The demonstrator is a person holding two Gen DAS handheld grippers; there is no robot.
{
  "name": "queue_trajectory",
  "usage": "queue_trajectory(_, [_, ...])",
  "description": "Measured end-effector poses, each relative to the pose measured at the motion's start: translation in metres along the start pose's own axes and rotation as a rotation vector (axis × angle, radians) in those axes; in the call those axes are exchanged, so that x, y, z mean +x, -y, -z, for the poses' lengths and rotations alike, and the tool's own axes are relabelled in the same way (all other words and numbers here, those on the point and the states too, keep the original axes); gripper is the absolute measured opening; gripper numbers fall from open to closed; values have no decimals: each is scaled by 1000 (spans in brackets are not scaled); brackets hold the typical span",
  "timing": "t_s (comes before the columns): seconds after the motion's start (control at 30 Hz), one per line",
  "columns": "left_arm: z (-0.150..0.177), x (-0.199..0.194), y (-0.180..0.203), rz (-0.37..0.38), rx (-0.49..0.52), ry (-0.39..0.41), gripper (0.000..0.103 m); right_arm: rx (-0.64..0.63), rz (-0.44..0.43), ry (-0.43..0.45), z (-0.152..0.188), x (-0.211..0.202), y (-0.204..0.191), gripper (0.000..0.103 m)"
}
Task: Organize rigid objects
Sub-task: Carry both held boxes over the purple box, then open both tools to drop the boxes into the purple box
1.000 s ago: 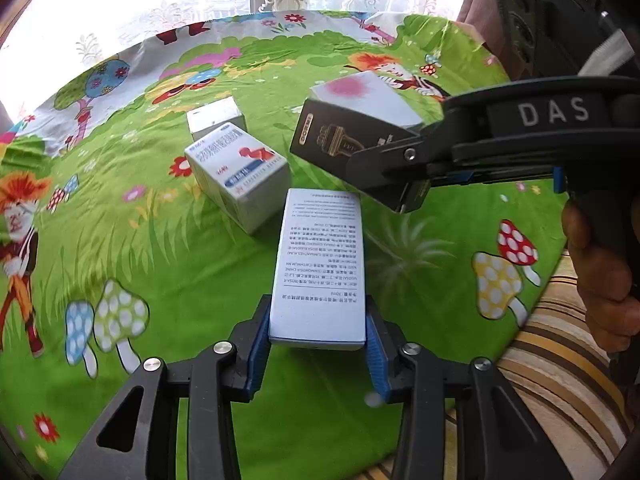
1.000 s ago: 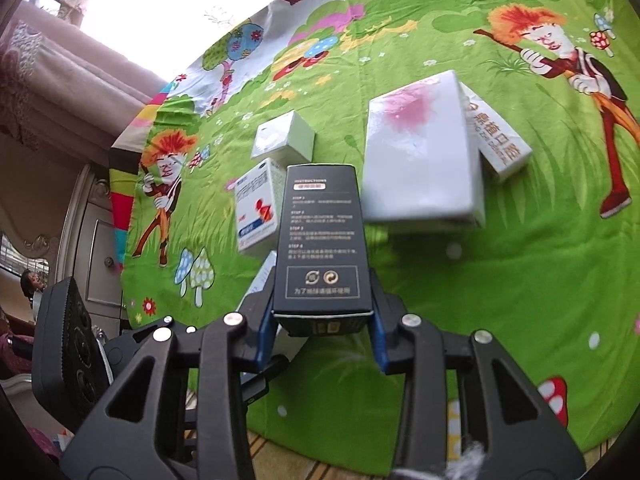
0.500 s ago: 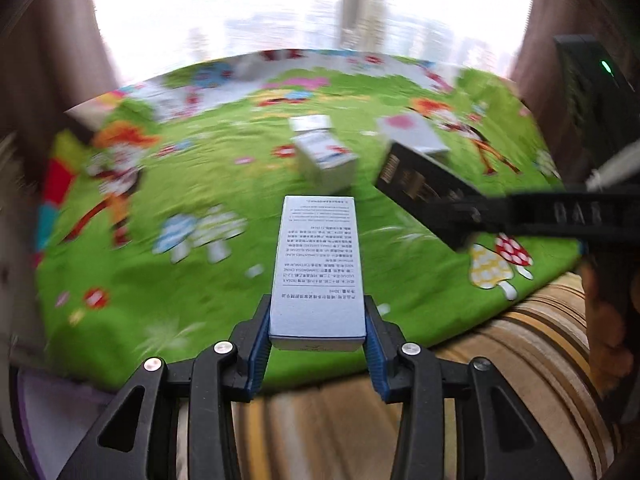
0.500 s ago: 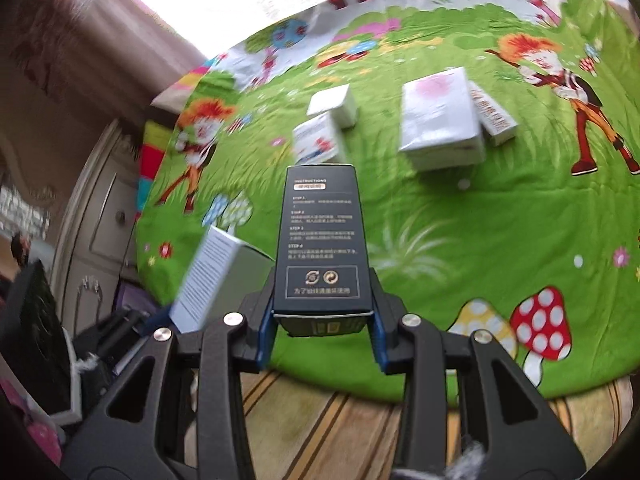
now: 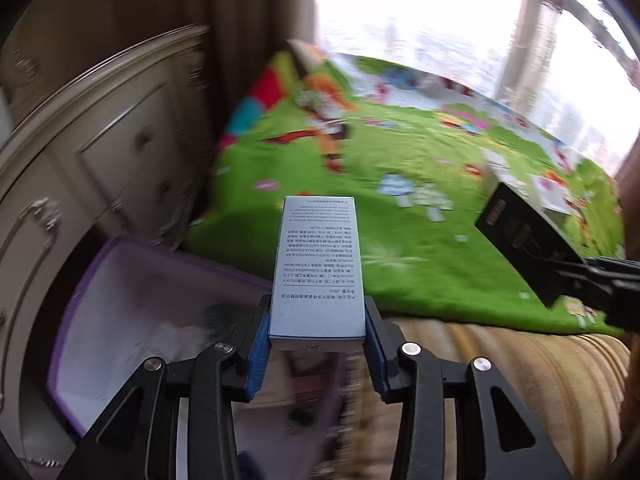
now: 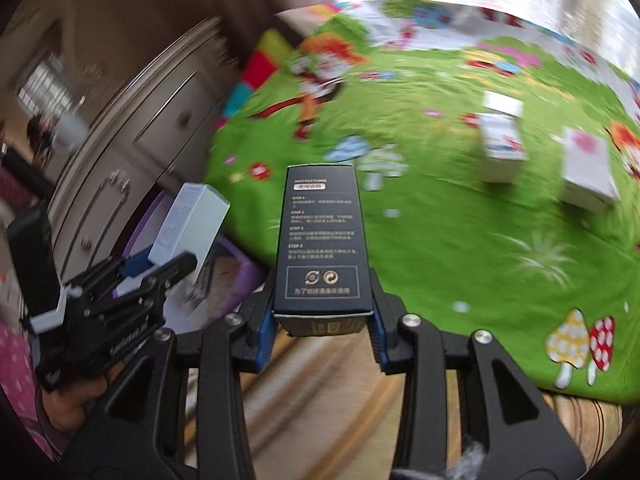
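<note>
My left gripper (image 5: 316,338) is shut on a tall pale-blue printed box (image 5: 318,268), held above the edge of a purple bin (image 5: 86,280) beside the bed. In the right wrist view the same left gripper (image 6: 160,268) and its pale box (image 6: 188,220) show at the lower left, over the purple bin (image 6: 236,276). My right gripper (image 6: 322,326) is shut on a dark box with white instruction text (image 6: 322,244), over the bed's near edge. That dark box (image 5: 520,236) also shows at the right of the left wrist view.
A green cartoon blanket (image 6: 440,200) covers the bed; three white boxes (image 6: 500,148) lie on it at the far right. A cream dresser (image 5: 80,160) stands left of the bed behind the bin. A striped cover (image 5: 520,380) runs along the bed's near edge. A bright window (image 5: 440,20) lies beyond.
Both grippers swung left off the blanket, each keeping its box. The purple bin and the dresser have come into view, and the boxes left on the blanket have slid to the right.
</note>
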State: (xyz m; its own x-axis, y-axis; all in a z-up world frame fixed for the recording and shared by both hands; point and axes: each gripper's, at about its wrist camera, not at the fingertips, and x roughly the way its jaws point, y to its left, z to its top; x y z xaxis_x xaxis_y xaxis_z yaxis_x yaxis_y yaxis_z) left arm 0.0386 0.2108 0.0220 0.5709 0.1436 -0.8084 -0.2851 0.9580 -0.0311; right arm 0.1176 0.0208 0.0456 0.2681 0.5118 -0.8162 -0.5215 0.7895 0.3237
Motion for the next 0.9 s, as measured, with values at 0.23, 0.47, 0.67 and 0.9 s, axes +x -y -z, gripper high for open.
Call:
queue_trajectory(0.23, [14, 3, -51, -126, -86, -11, 42, -178, -14, -76, -1, 36, -71, 43])
queue_trajectory(0.47, [24, 1, -83, -197, -156, -25, 43, -314, -33, -148, 11, 70, -127, 43])
queue_trajectory(0.67, [29, -2, -104, -194, -228, -37, 67, -402, -48, -190, 24, 90, -159, 49])
queue_trajectory(0.9, [19, -4, -102, -170, -243, -23, 67, -439, -22, -180, 26, 87, -161, 60])
